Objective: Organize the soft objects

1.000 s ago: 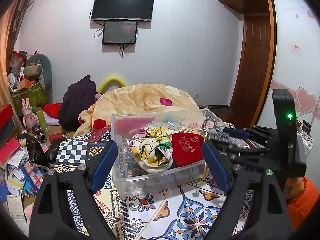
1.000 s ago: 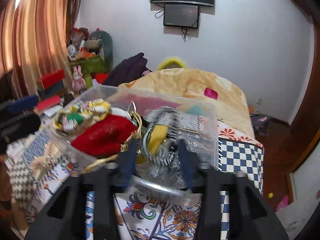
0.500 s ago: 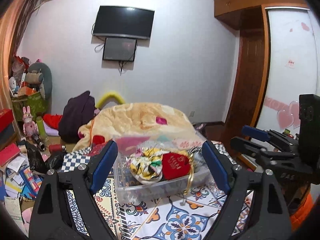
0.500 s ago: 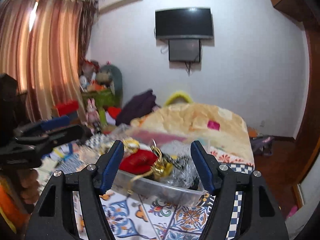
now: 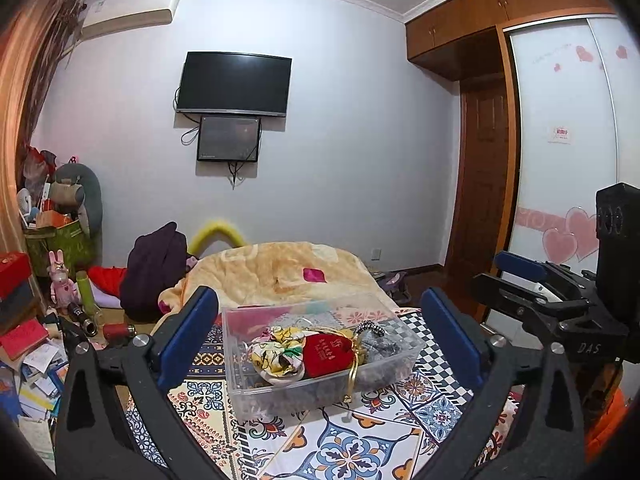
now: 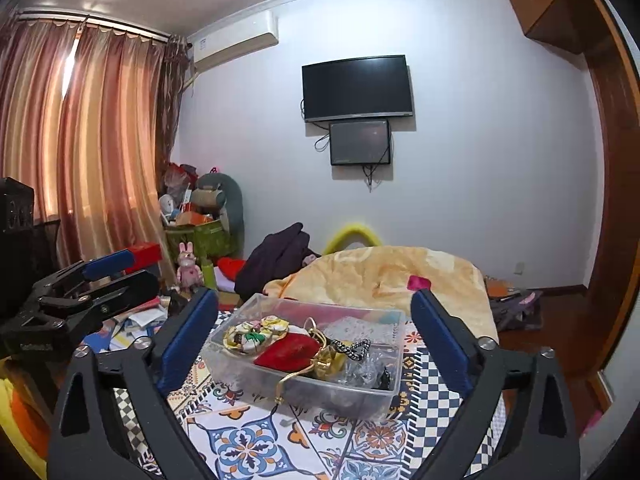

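A clear plastic box (image 5: 240,384) stands on a patterned tile-print cloth (image 5: 352,444); it also shows in the right wrist view (image 6: 384,392). Inside lie a yellow floral scrunchie (image 5: 276,354), a red pouch (image 5: 326,354) with a gold cord, and a black-and-white hair tie (image 6: 352,349). My left gripper (image 5: 320,340) is open and empty, held back from the box. My right gripper (image 6: 314,338) is open and empty, also back from the box. Each gripper shows at the side of the other's view.
A yellow blanket (image 5: 280,272) is heaped behind the box, with dark clothing (image 5: 154,268) to its left. Books, papers and toys (image 5: 36,344) clutter the floor at left. A wardrobe and door (image 5: 484,200) stand at right.
Both grippers have pulled back and up from the box. The right gripper, earlier close over the hair tie in the box, now stands open and empty.
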`<state>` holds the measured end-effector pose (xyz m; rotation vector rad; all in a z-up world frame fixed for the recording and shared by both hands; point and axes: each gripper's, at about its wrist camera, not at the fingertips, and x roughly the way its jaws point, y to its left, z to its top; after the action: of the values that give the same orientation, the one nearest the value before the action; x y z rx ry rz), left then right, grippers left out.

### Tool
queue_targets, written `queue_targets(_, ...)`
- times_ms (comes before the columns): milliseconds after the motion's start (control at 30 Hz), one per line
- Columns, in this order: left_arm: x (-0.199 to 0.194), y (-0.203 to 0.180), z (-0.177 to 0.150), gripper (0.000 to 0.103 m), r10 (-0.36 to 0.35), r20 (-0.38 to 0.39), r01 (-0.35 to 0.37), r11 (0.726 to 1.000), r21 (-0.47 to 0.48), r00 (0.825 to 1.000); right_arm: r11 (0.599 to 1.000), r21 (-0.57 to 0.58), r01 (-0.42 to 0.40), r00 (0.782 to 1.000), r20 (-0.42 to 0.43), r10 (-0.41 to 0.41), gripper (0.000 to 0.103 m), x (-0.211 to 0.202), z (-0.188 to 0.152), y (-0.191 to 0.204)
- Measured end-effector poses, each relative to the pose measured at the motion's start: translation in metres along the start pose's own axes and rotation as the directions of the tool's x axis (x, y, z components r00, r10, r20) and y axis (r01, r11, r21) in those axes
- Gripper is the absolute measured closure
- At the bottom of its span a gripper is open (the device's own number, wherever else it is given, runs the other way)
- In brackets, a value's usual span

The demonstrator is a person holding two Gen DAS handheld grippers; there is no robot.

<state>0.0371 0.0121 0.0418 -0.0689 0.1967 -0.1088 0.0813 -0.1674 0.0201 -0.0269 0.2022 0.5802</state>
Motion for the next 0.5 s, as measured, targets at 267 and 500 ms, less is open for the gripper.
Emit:
queue_targets(267, 0.0014, 0.0007, -0.0036, 0.000, 0.012, -0.009, -0.012, 1.000, -0.005, 1.000, 1.000, -0.004, 0.028, 1.000, 0.011, -0.028, 0.000, -0.0035, -0.0034, 0.0007)
queue_targets(500, 0.0000, 0.0001, -0.0040, 0.000, 0.011, -0.009, -0.011, 1.000, -0.004, 1.000, 1.000, 0.001, 0.023, 1.000, 0.017, -0.023, 0.000, -0.0073, -0.0051, 0.0010)
